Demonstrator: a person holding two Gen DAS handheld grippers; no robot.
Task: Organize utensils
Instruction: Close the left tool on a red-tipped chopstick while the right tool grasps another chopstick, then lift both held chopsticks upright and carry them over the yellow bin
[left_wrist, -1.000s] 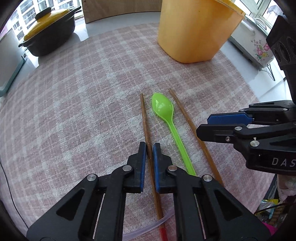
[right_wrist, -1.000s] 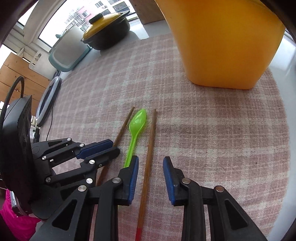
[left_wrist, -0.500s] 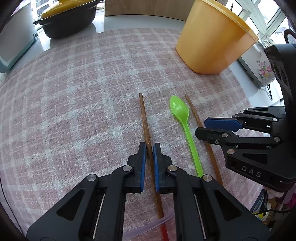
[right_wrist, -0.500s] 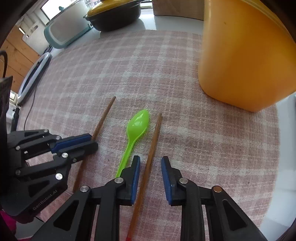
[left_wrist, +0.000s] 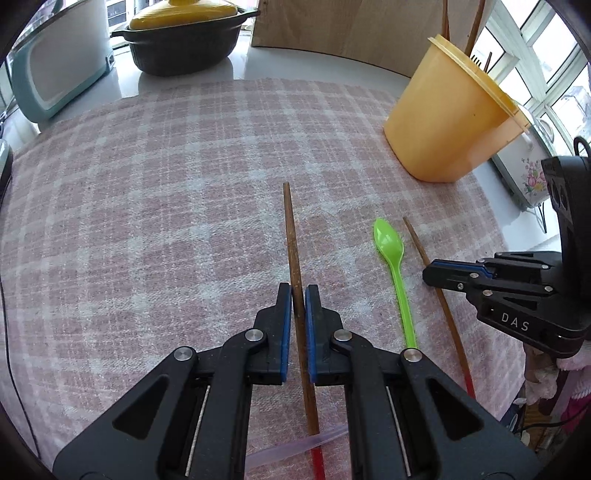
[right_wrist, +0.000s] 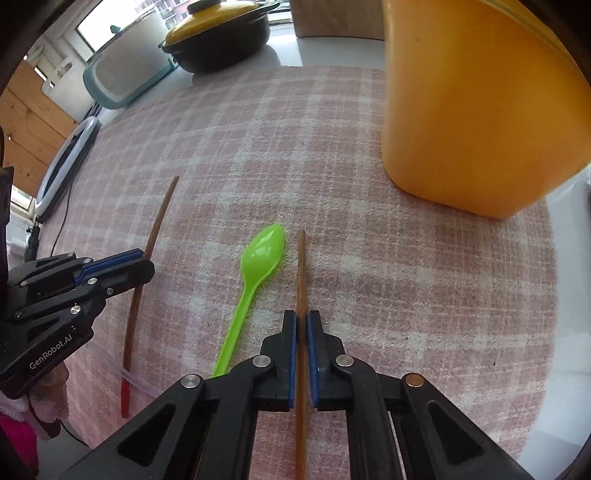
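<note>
Two brown chopsticks with red ends and a green plastic spoon are on a pink checked cloth. My left gripper is shut on the left chopstick, which also shows in the right wrist view beside that gripper. My right gripper is shut on the right chopstick, seen from the left wrist view with the gripper over it. The spoon lies between the two chopsticks. An orange tub stands at the far right with sticks rising from it.
A black pot with a yellow lid and a pale blue appliance stand beyond the cloth. A ring light lies at the left. The table edge runs close on the right.
My right gripper's jaws have closed onto the right chopstick. My left gripper has carried its chopstick leftward, away from the spoon, so the gap between them has widened.
</note>
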